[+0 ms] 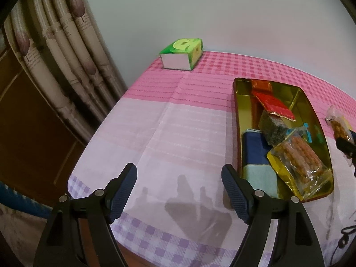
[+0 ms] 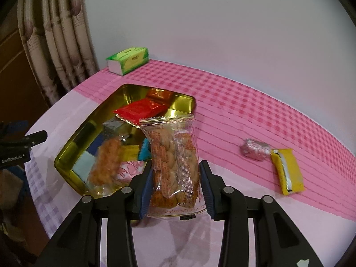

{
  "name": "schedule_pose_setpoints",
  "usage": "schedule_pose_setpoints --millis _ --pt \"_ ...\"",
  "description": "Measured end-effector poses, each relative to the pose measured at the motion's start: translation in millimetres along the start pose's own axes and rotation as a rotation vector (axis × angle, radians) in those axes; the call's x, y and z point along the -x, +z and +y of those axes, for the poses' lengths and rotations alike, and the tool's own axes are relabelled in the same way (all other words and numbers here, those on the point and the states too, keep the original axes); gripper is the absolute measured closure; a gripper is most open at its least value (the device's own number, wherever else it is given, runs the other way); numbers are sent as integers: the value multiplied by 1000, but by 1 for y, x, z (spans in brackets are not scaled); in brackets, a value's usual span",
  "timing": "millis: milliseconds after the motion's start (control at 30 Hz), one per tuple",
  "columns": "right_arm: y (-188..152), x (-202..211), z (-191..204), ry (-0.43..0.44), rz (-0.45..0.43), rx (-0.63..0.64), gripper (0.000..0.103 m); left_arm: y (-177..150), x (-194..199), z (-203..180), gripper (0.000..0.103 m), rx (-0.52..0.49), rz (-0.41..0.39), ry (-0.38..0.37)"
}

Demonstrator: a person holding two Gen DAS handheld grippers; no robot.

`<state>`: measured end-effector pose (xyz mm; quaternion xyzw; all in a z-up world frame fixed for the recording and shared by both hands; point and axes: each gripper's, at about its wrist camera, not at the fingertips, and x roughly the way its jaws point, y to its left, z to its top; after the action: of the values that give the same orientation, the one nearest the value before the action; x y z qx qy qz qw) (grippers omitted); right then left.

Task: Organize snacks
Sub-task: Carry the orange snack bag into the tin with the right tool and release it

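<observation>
My right gripper (image 2: 175,175) is clamped on a clear bag of twisted biscuits (image 2: 173,155), held over the near end of the gold tin (image 2: 66,153). The tin holds a red packet (image 2: 138,110), a blue box (image 1: 253,149) and another biscuit bag (image 1: 300,158). My left gripper (image 1: 179,191) hangs over the tablecloth (image 1: 169,138) beside the tin, jaws apart with nothing between them.

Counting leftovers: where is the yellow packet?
Right wrist view, far right: the yellow packet lies on the pink tablecloth, beside a silver-wrapped snack.
</observation>
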<state>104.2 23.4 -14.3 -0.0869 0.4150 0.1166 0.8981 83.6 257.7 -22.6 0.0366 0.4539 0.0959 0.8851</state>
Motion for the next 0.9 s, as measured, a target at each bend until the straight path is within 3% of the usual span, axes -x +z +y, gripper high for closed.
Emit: schedule_pose_setpoints --millis 400,900 --pt "9 -25 30 15 51 58 67 1 -4 15 23 53 9 16" --pt "11 -49 73 99 83 83 67 0 -5 18 22 60 14 18"
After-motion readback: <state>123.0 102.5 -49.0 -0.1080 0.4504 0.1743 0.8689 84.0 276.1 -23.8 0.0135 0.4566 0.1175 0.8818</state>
